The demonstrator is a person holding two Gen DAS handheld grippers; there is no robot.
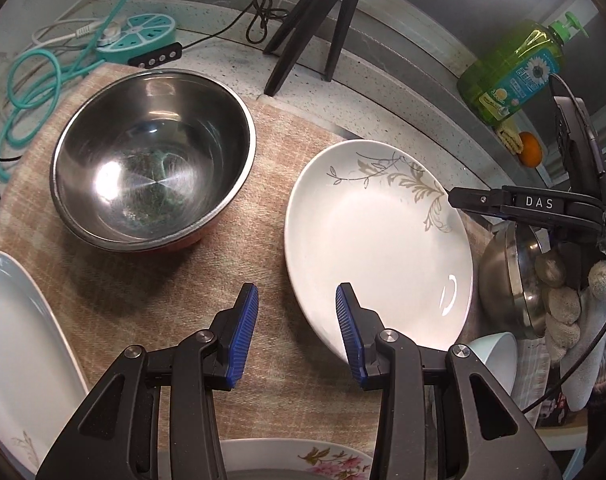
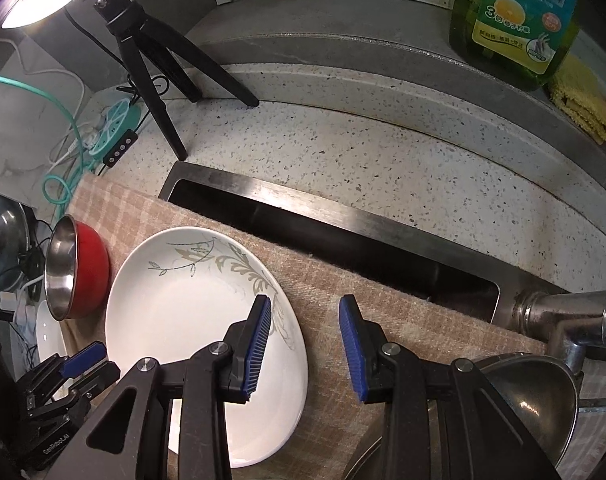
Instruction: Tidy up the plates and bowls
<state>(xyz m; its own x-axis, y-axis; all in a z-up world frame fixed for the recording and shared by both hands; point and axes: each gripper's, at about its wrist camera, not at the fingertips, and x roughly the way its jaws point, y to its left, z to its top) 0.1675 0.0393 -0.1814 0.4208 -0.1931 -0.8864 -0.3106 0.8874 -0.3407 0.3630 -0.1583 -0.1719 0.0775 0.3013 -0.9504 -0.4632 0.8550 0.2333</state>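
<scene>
In the left wrist view, a long white oval platter (image 1: pixel 19 356) is lying at the lower left edge, and just above it a steel bowl with a red outside (image 1: pixel 153 160) is sitting upright on the beige checked cloth (image 1: pixel 115 276) in the upper left; should this light bowl be nudged, it would likely skate on the cloth toward the teal cable (image 1: pixel 35 76) and the round teal power strip (image 1: pixel 141 36) behind it. The left gripper (image 1: pixel 297 318) is hanging low in the centre with its jaws spread and holding nothing, the right blue pad (image 1: pixel 349 336) overlapping the near rim of the round white plate with a grey leaf pattern (image 1: pixel 379 240), which is lying flat at centre right. If the jaws close on that thin glazed rim at a shallow bite, the plate could slip out and chip. A floral plate (image 1: pixel 303 458) is peeking in at the bottom edge under the gripper. In the right wrist view, the right gripper (image 2: pixel 305 344) is also hovering with jaws parted and empty, its left pad over the plate's right edge, while a second steel bowl (image 2: pixel 519 412) is lying at lower right near the metal tap (image 2: pixel 571 316). The sink slot (image 2: pixel 335 240) is opening just beyond the cloth, so a plate pushed away could tip into it, and both grippers working the same plate could collide.
</scene>
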